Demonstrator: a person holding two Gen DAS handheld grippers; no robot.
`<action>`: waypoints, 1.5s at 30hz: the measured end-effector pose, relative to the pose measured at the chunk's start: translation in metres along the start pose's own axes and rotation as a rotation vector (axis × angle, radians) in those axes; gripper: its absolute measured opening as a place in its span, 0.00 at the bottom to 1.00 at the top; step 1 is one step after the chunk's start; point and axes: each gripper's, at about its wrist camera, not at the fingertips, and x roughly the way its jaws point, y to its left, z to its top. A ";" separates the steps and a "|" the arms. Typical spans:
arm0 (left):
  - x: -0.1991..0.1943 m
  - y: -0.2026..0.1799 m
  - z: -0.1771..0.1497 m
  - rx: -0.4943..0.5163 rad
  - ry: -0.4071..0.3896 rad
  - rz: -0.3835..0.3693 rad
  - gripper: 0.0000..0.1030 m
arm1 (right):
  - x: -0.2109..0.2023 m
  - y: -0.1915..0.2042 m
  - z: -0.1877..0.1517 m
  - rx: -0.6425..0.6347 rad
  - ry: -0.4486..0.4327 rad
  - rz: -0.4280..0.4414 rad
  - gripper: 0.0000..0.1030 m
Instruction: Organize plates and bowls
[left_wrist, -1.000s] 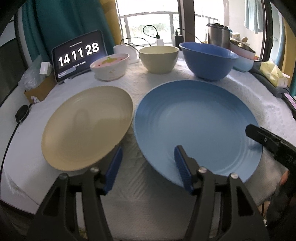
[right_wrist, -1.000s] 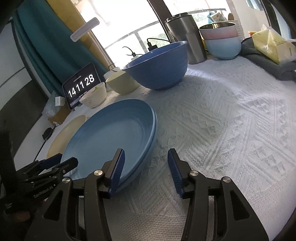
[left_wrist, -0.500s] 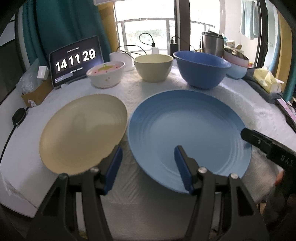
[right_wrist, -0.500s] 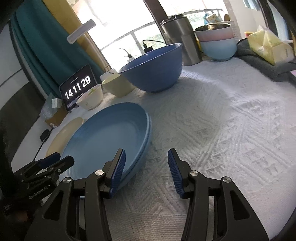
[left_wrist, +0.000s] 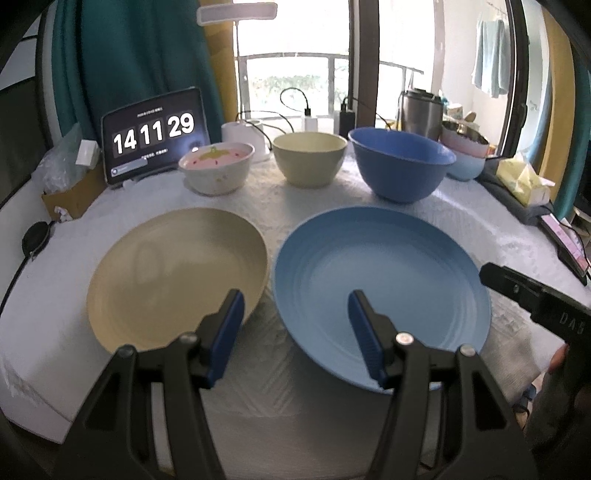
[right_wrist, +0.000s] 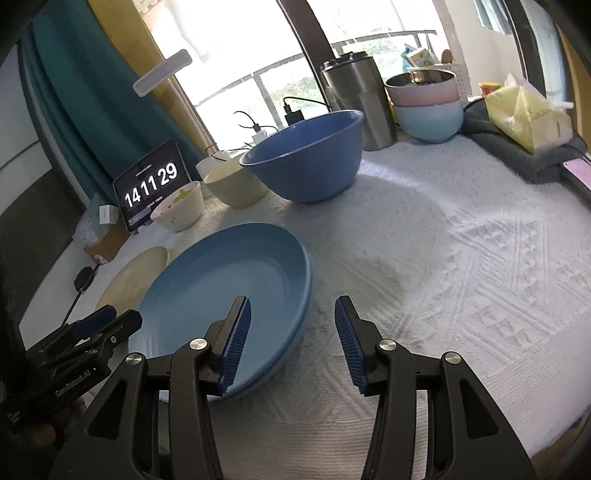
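Two plates lie side by side on the near part of the white textured tablecloth (left_wrist: 480, 221): a wide round blue plate with ringed ridges (left_wrist: 380, 291) and a slightly smaller cream round plate (left_wrist: 173, 273), their rims close together but apart as far as I can tell. Both look like rigid, light, matte plastic or fibre ware, probably not brittle, though the smooth shallow faces would likely slip in a pinch. I judge the raised rim at the near edge to be the only sensible hold, one pad above and one below. Behind them stand three bowls in a row: a white ceramic-looking bowl with a pink inside (left_wrist: 217, 168), likely the heaviest and most fragile, a cream bowl (left_wrist: 309, 158) and a large deep blue bowl (left_wrist: 400, 162), each best taken by its wall at the rim.

Neither tool grips anything. The left gripper (left_wrist: 293, 328) hangs with its jaws about half apart over the gap between the plates; the right gripper (right_wrist: 291, 338) is likewise half open and empty above the blue plate's right edge.

Readable writing: the dark tablet clock (left_wrist: 153, 133) shows 14 11 29; the right gripper's body bears "DAB" in the left view. Smaller print is illegible
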 end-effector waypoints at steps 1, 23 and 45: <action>-0.001 0.002 0.001 -0.002 -0.006 0.000 0.58 | 0.000 0.002 0.001 -0.003 0.000 0.000 0.49; 0.001 0.072 0.008 -0.070 -0.080 0.004 0.58 | 0.029 0.078 0.010 -0.106 0.038 0.009 0.49; 0.020 0.171 0.008 -0.231 -0.084 0.066 0.58 | 0.085 0.162 0.019 -0.216 0.139 0.011 0.49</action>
